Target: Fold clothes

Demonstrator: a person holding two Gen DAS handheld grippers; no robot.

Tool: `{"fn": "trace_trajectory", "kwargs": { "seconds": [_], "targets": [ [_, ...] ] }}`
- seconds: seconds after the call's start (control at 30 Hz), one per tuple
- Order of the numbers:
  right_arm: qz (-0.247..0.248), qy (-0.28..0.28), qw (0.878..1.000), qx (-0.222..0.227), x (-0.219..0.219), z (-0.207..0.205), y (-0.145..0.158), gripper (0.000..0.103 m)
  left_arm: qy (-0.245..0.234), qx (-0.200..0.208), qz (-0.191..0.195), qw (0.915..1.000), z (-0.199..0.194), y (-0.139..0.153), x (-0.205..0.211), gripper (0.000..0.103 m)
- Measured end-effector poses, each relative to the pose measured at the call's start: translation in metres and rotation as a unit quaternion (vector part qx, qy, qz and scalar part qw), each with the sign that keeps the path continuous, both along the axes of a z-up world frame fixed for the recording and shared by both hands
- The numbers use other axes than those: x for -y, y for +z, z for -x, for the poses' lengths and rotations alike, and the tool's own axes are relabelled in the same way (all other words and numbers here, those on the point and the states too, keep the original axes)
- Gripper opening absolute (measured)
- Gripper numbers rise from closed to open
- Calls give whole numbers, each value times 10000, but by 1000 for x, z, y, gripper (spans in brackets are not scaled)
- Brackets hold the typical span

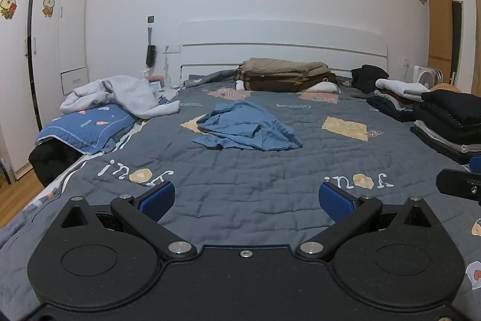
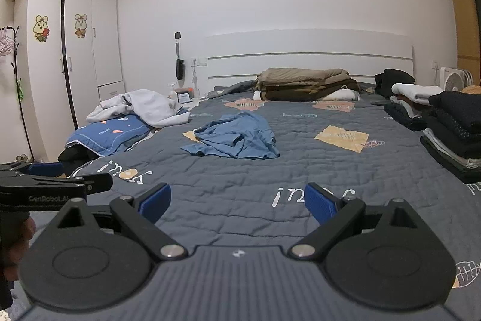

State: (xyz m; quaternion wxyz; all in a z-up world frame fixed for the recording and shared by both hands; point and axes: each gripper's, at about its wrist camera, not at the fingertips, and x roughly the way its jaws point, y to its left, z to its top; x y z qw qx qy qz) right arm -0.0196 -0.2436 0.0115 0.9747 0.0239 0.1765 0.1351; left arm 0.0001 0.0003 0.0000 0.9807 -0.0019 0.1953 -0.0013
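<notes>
blue shirt (image 1: 248, 125), crumpled, twelve o'clock on bed (image 1: 240, 185); left gripper (image 1: 246, 197) and right gripper (image 2: 237, 199) gaping, empty; best spread flat first.

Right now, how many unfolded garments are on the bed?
2: a blue shirt crumpled mid-bed, and a light grey garment heaped on the blue pillow at the left edge. Others may hide behind the folded stacks on the right.

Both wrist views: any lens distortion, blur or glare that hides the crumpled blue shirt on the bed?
Left wrist view: fisheye bends the wardrobe at the edge; blue shirt is sharp, evenly lit, no glare. Right wrist view: the same bowing at the edges, dark corners, blue shirt clear.
</notes>
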Motion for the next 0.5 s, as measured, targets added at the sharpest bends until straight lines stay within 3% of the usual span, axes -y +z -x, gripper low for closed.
{"fn": "trace_trajectory", "kwargs": {
  "seconds": [0.17,0.27,0.5],
  "targets": [
    [-52,27,9999,96,1,7,2,95,-74,-25,19,10000,-3,0,-6,103],
    [69,52,10000,42,-5,8,4,95,-51,26,-200,9998,-1,0,1,103],
    [111,31,9999,11,-11,5,4,95,-46,38,-297,9995,0,-3,10,103]
  ]
}}
